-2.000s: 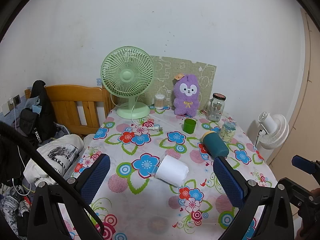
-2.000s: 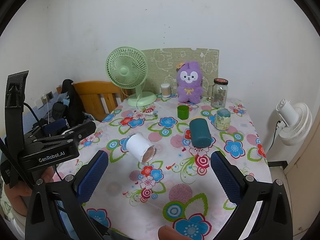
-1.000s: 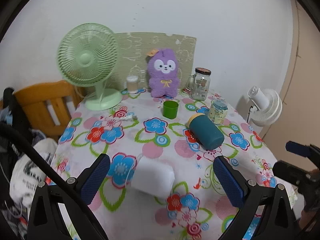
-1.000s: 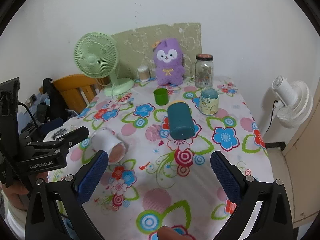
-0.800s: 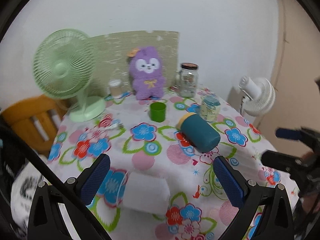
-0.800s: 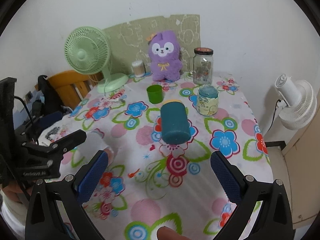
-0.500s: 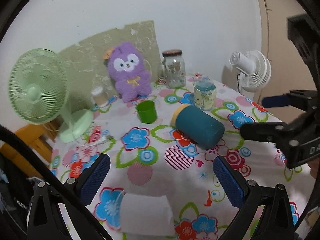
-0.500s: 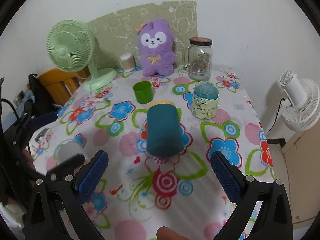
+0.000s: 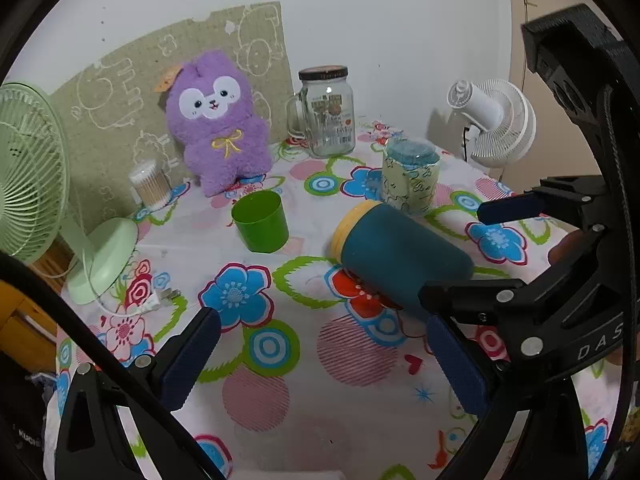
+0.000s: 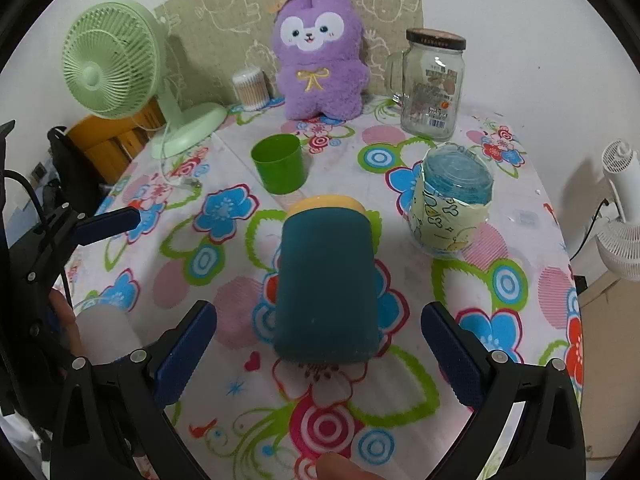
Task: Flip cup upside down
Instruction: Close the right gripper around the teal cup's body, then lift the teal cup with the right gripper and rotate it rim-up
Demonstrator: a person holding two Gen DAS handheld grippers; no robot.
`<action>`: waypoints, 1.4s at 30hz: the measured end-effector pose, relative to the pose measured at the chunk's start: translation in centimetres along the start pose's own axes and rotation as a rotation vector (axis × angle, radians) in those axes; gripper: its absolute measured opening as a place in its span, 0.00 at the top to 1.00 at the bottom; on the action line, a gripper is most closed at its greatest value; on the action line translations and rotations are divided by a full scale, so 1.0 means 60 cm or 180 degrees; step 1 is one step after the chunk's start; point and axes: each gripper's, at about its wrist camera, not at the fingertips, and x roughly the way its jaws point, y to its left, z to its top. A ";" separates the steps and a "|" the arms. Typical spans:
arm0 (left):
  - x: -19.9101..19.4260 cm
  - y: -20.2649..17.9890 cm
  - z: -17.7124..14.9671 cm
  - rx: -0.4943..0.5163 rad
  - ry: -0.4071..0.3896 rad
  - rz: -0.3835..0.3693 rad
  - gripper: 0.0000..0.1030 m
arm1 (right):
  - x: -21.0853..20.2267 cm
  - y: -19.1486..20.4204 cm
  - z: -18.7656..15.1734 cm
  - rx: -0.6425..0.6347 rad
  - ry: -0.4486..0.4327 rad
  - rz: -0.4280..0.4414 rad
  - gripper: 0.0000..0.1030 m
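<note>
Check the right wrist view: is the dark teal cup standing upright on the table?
No. The dark teal cup lies on its side on the floral tablecloth, closed base toward the open right gripper, yellow rim pointing away.

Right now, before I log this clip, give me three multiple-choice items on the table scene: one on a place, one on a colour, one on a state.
1. Where is the green cup relative to the teal cup?
A. Beyond it, toward the plush toy
B. Stacked on it
C. Between it and the right gripper

2. What colour is the teal cup's rim?
A. Red
B. Yellow
C. White

3. How is the teal cup placed?
A. Upright, mouth up
B. Upside down
C. On its side

Answers:
1. A, since the green cup stands further back, in front of the toy.
2. B, a yellow band rings the far end.
3. C, it lies lengthwise on the tablecloth, closed end toward the open right gripper.
</note>
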 end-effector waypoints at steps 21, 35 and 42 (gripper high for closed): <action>0.042 0.008 -0.001 0.0283 0.0359 0.0225 0.00 | 0.099 -0.003 0.021 -0.0044 0.0474 0.0183 0.34; -0.016 0.000 -0.009 0.0263 0.0238 0.0204 0.00 | 0.029 0.005 0.012 -0.0020 0.0226 0.0196 0.34; -0.070 -0.014 -0.025 0.0207 0.0168 0.0164 0.00 | -0.033 0.022 -0.012 -0.0063 0.0082 0.0206 0.34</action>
